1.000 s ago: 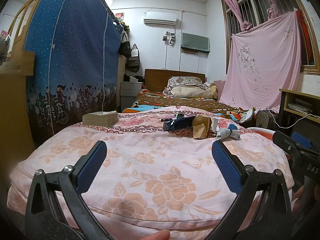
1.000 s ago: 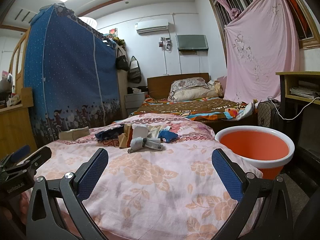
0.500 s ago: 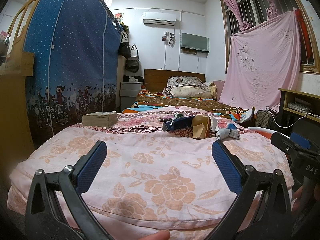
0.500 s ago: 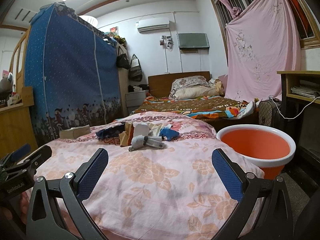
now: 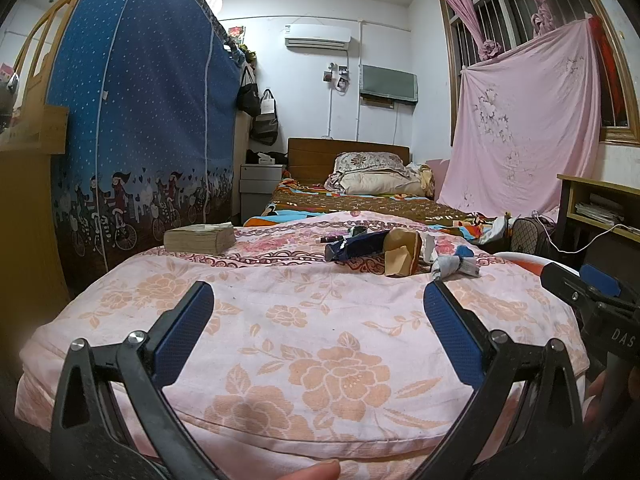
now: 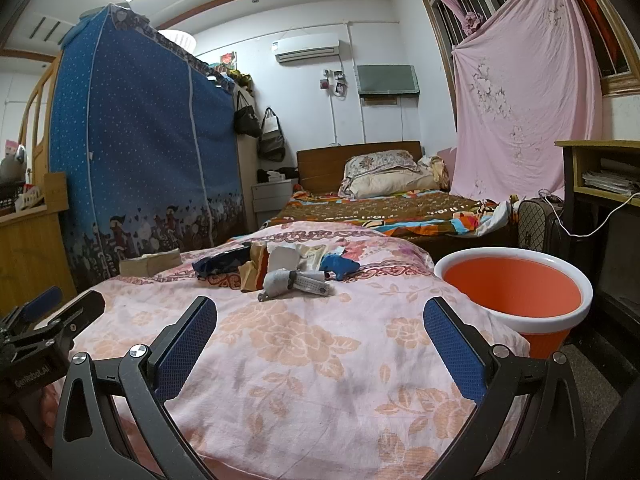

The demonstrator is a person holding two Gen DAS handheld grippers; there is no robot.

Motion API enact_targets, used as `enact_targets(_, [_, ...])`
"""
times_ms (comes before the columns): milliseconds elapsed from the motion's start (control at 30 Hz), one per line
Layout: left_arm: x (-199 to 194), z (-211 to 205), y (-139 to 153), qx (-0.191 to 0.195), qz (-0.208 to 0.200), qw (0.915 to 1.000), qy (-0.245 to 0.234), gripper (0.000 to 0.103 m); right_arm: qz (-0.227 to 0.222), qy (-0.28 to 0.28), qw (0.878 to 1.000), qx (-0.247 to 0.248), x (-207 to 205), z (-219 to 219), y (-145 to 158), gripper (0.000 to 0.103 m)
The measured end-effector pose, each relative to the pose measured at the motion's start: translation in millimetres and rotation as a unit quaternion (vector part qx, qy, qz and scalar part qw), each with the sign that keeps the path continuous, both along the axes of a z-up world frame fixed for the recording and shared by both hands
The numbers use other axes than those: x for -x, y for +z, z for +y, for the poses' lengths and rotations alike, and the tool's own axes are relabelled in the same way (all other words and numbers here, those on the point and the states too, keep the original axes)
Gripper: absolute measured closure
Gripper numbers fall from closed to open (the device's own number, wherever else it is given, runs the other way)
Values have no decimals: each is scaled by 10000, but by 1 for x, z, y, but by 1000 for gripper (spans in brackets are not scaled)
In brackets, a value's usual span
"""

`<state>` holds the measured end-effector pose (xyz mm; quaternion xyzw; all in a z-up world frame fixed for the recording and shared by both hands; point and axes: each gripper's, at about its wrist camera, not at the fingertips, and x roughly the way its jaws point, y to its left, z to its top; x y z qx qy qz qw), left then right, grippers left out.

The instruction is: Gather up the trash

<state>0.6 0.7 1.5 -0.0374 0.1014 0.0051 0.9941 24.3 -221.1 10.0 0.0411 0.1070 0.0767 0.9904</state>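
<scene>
While your left hand-held gripper [image 5: 318,320] and right hand-held gripper [image 6: 320,328] both gape wide and empty, every scrap in the trash pile [image 6: 280,268] lies mid-bed on the floral quilt [image 6: 304,360], and the orange bucket [image 6: 516,300] beside the bed looks empty.

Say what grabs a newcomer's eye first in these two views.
Probably the round orange bucket with a white rim, standing on the floor just right of the pink floral quilt. Next, the small heap of crumpled wrappers and paper scraps at the quilt's far end. Both grippers, left and right, hang open and empty.
</scene>
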Motion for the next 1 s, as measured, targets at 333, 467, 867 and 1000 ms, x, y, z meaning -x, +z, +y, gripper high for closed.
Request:
enact_targets(333, [0,0,0,-6,-3,10000,3,12,9,6,10000,0,0,2,0,0])
enact_targets(467, [0,-1,0,-8,-2,10000,0,12,14,6,10000,1,0,1,0,0])
enact_targets(867, [0,-1,0,-11,-3,10000,6,12,31,10,10000,11,0,3,-1,0])
enact_targets(1000, [0,-1,1,-11,-12,10000,10,12,25,11,10000,15,1,4,-2,0])
